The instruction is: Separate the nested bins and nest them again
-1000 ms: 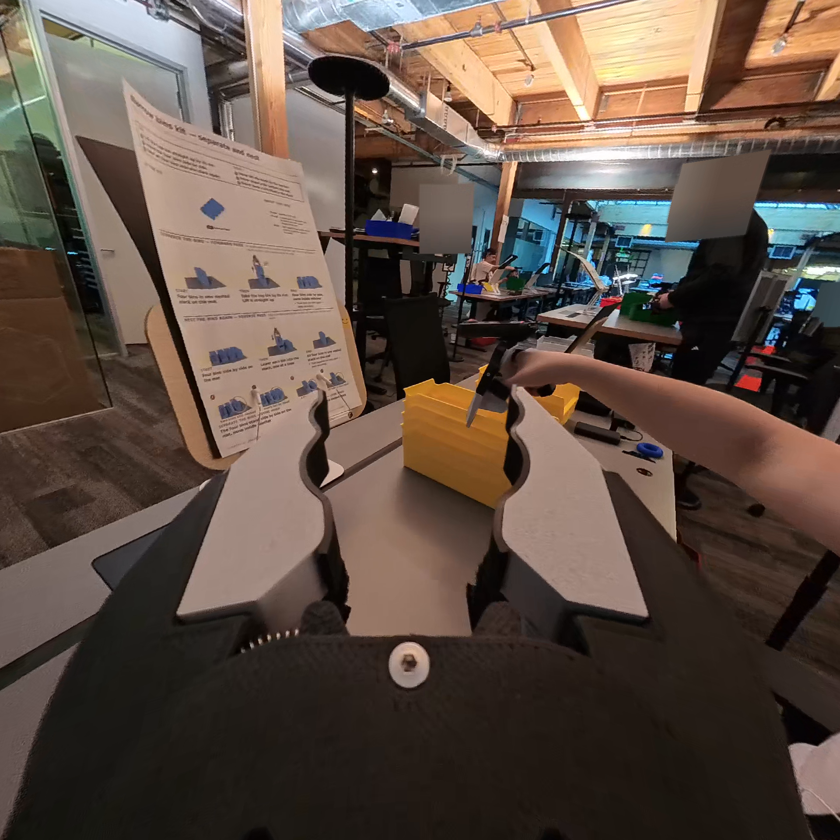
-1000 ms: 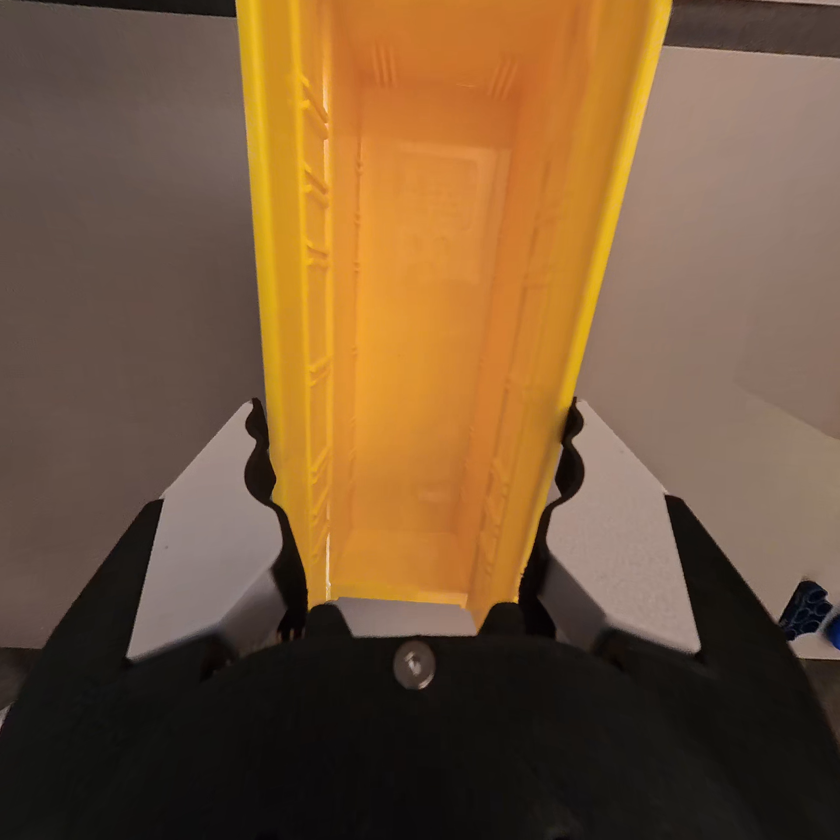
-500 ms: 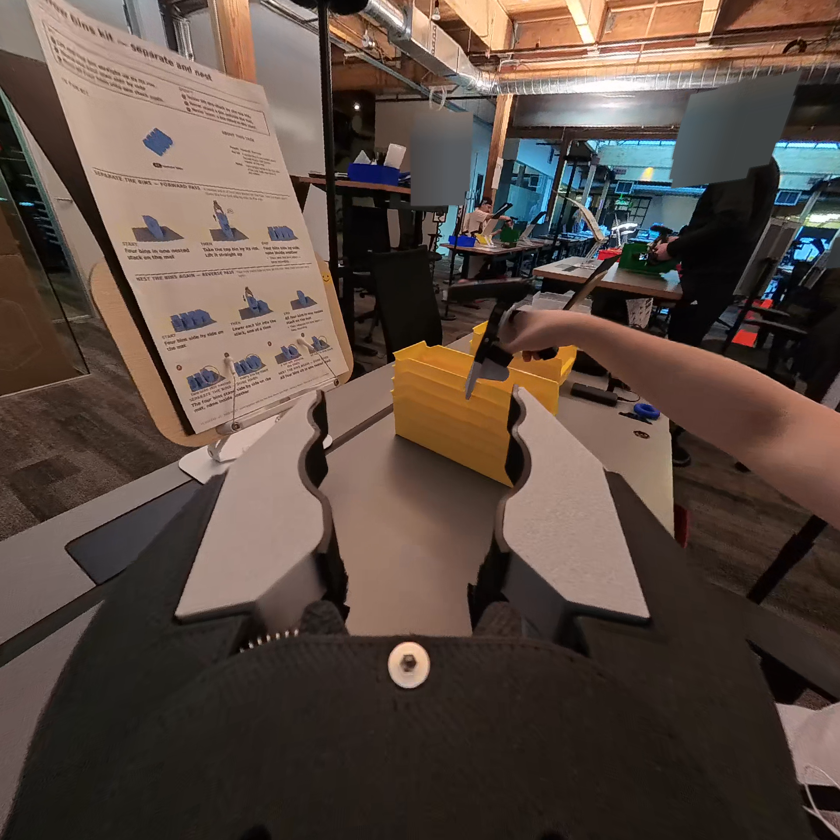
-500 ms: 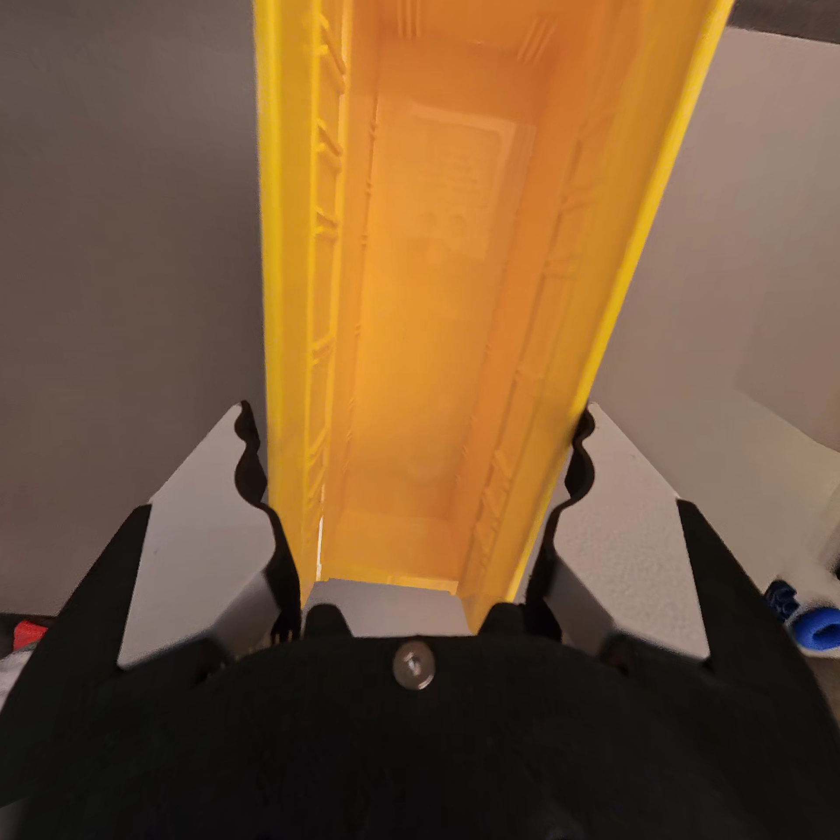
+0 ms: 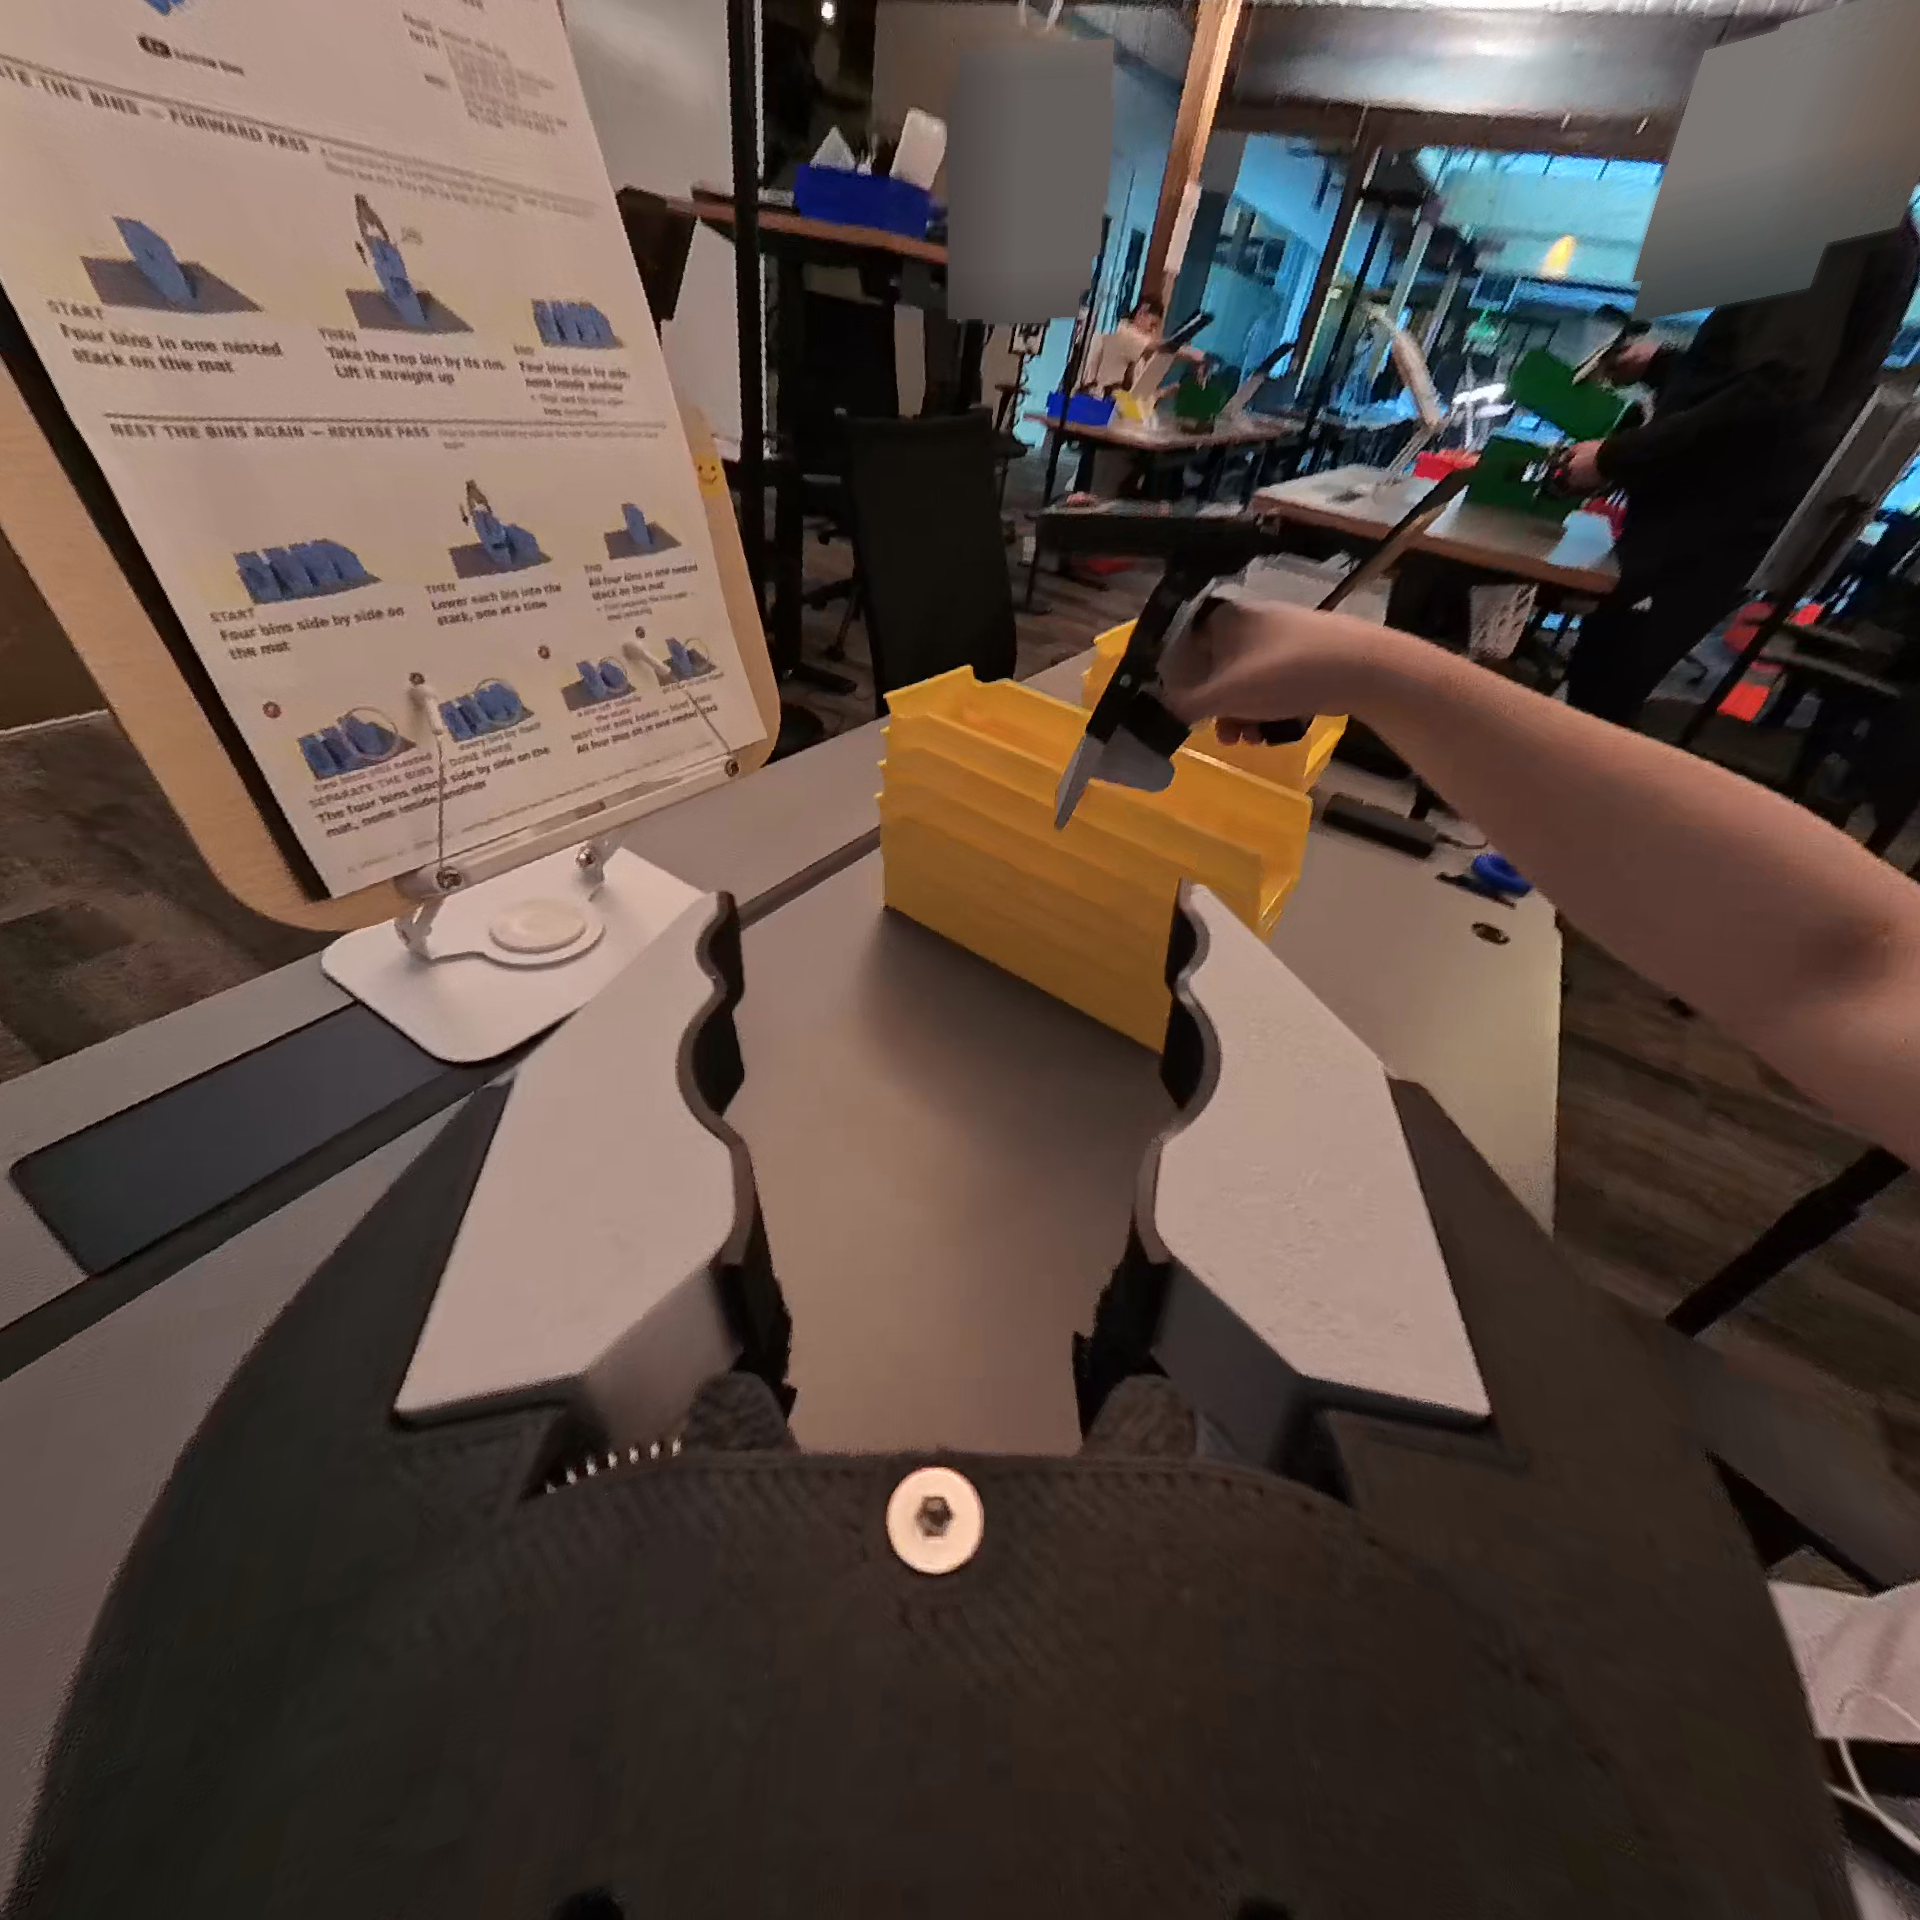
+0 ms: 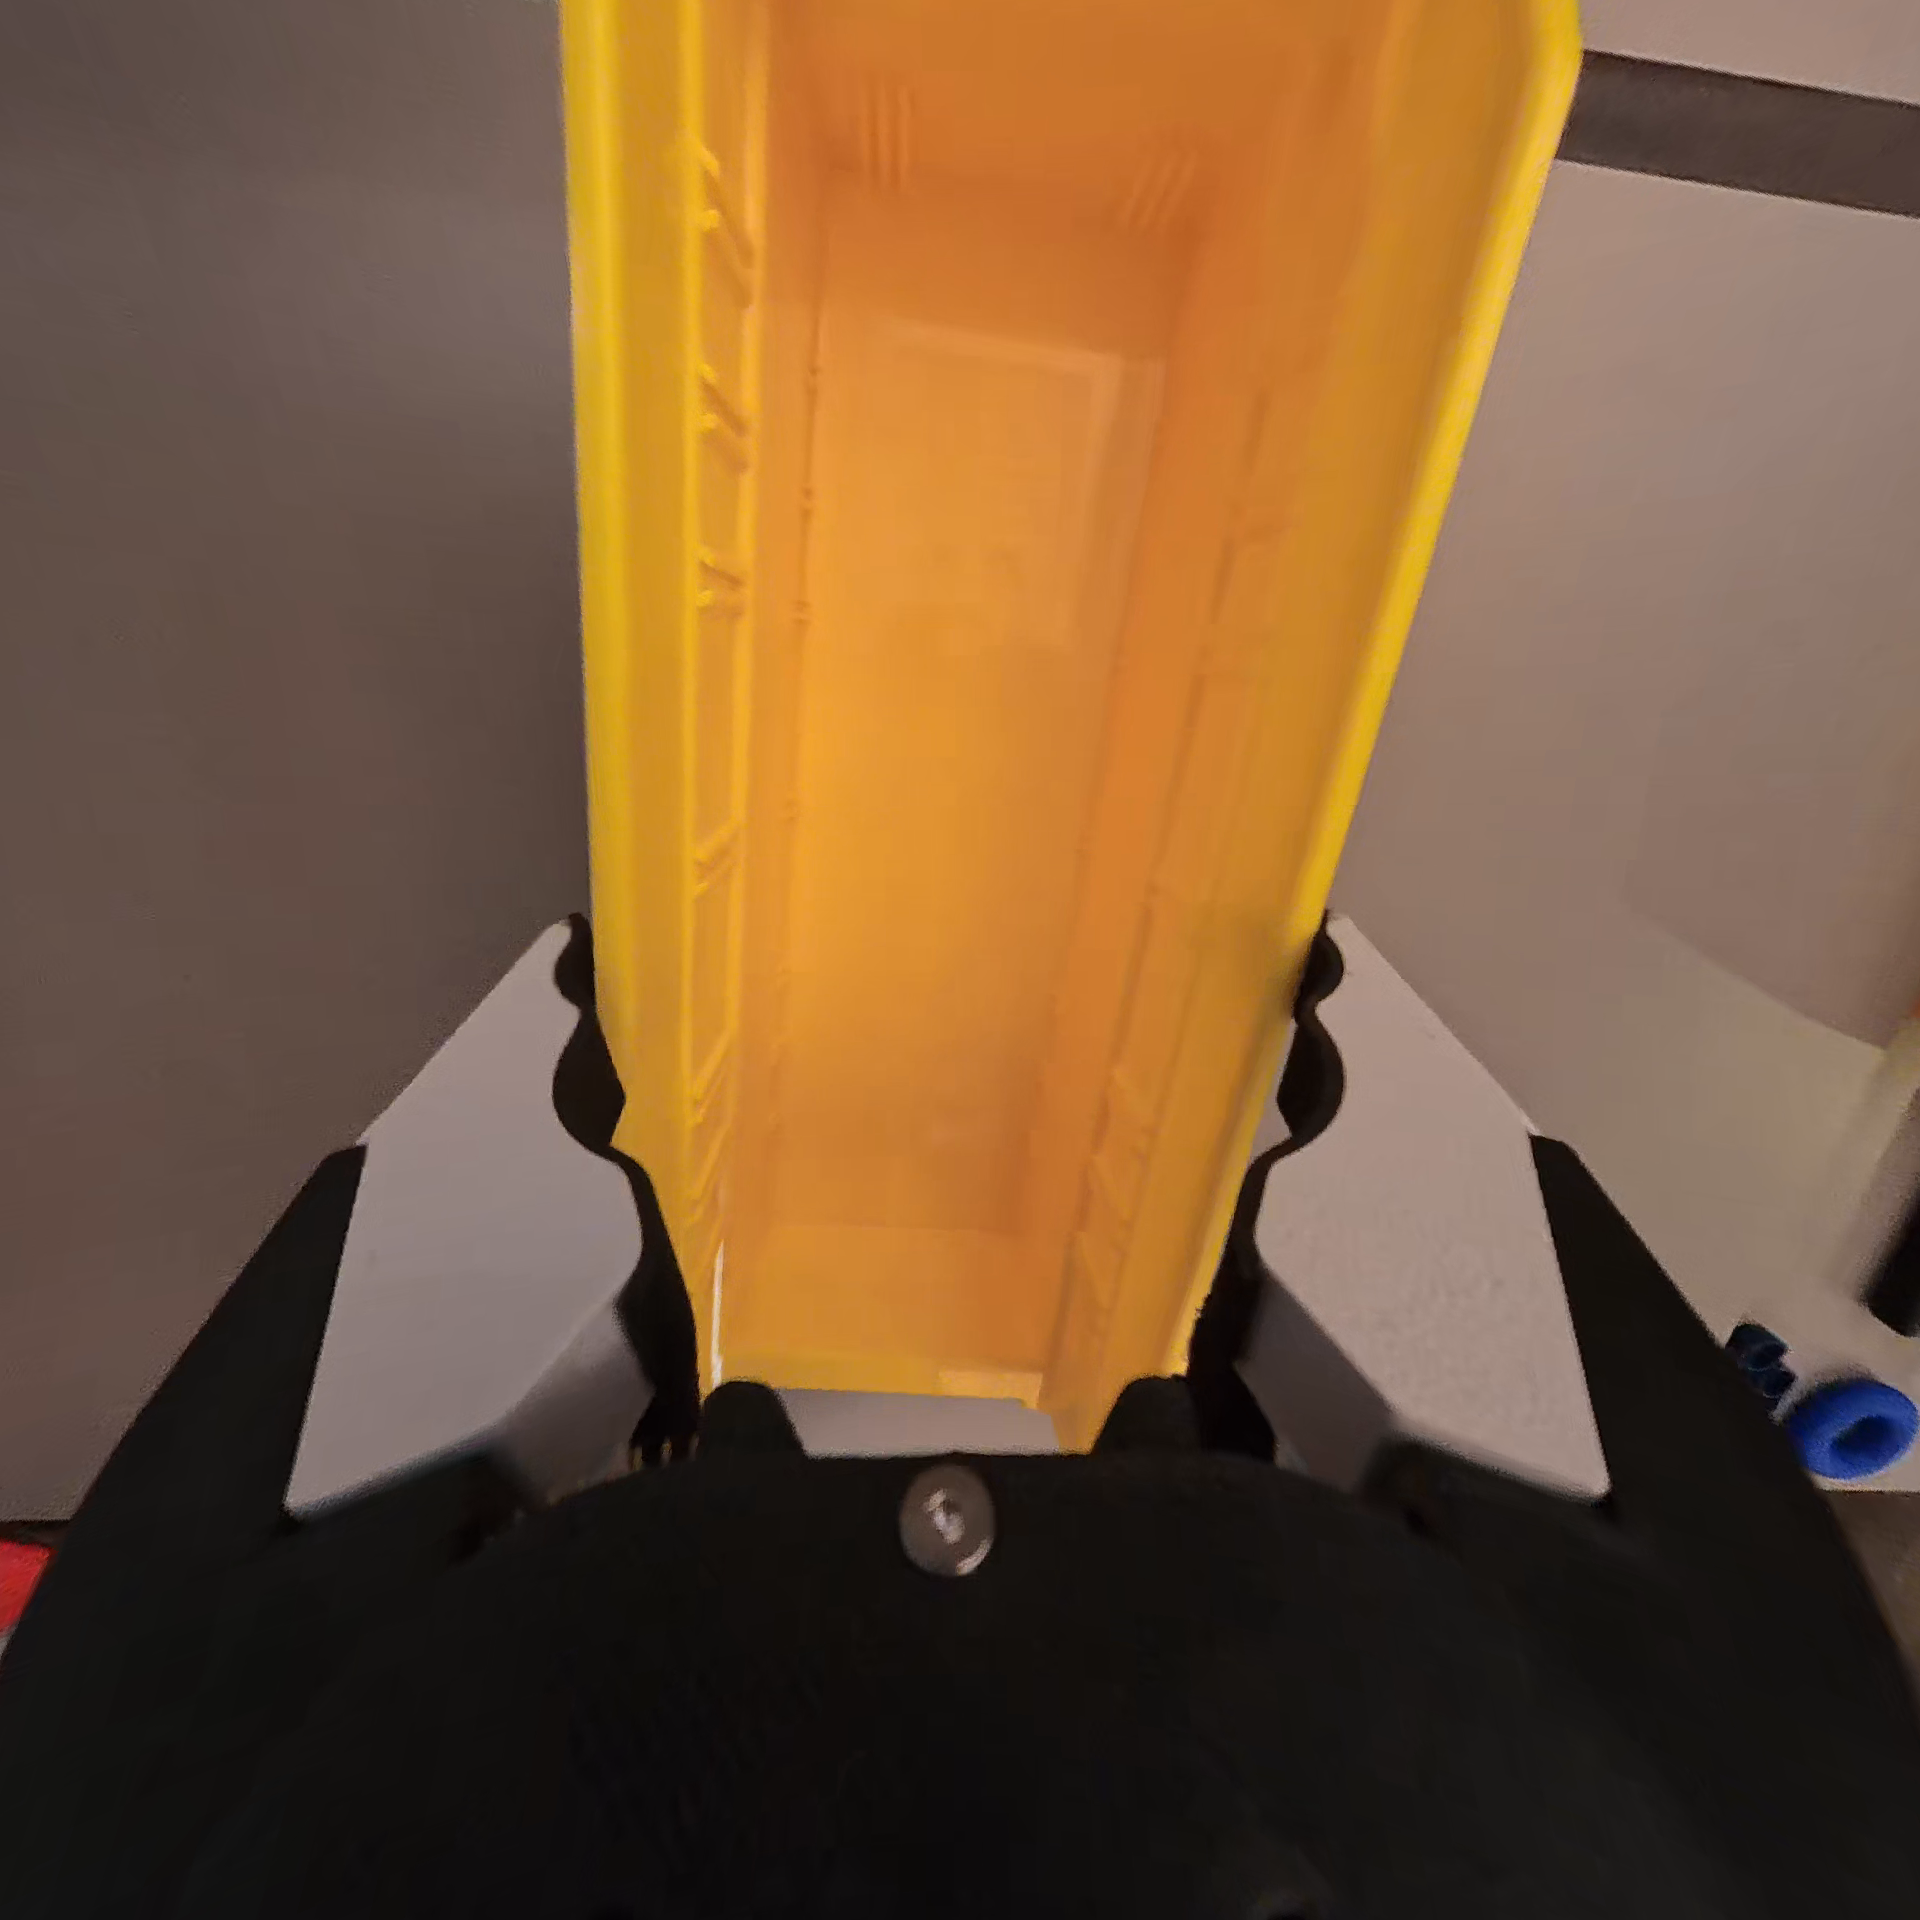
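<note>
**Right gripper clamped on yellow bin; left gripper bare**

Between the right gripper's (image 6: pixel 951 997) pads sits a yellow bin (image 6: pixel 997 675), both pads pressed against its long walls, above the grey table (image 6: pixel 260 520). Left gripper (image 5: pixel 951 956) stands spread, nothing in its grasp. Beyond it, the nested yellow stack (image 5: pixel 1039 883) rests on the table.

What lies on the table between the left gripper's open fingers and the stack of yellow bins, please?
Only bare grey table lies between the left gripper and the stack of yellow bins, seen in the left wrist view.
</note>
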